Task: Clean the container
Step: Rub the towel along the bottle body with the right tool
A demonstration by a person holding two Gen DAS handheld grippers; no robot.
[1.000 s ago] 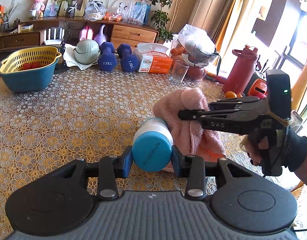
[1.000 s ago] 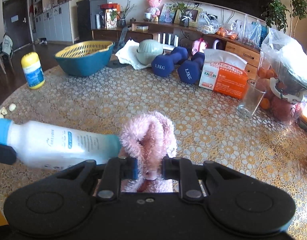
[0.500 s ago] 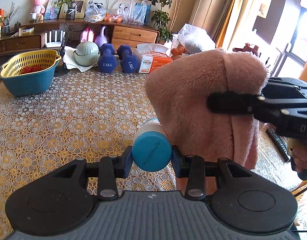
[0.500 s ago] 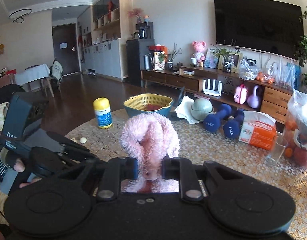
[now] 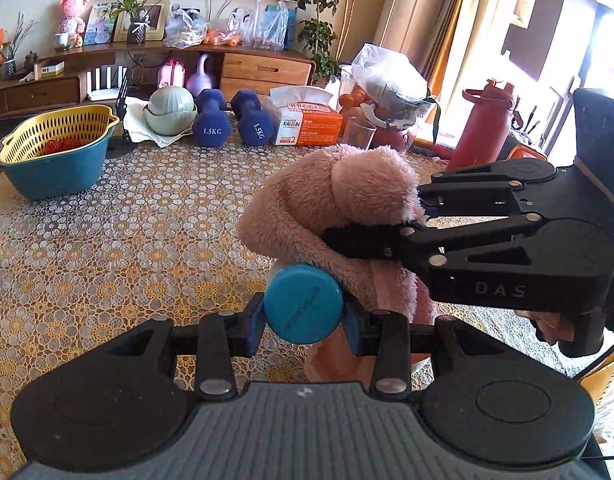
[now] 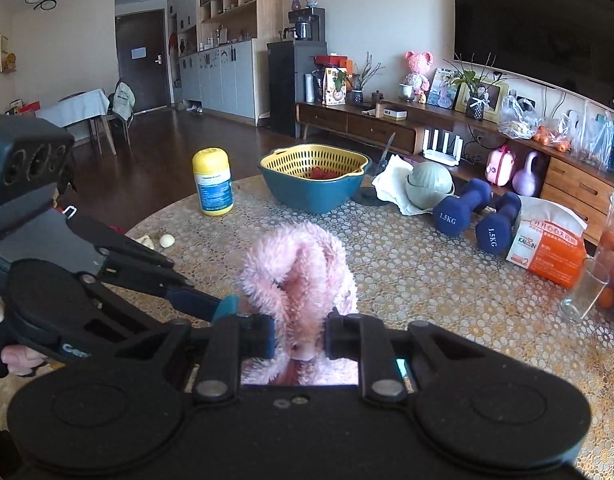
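The bottle is being gripped at its cap by the left claw, while a cloth pinched in the right claw is being laid over it; wiping strokes are likely needed next.

Pink cloth: now draped over bottle body behind blue cap, no longer alongside. Right gripper: raised, above bottle.

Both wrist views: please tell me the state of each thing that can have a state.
Bottle: capped, held by left tool.
Pink cloth: clamped in right tool, draped over bottle.
Glass: upright, looks empty.
Yellow-capped bottle: upright, closed.
Colander: holds red fruit.
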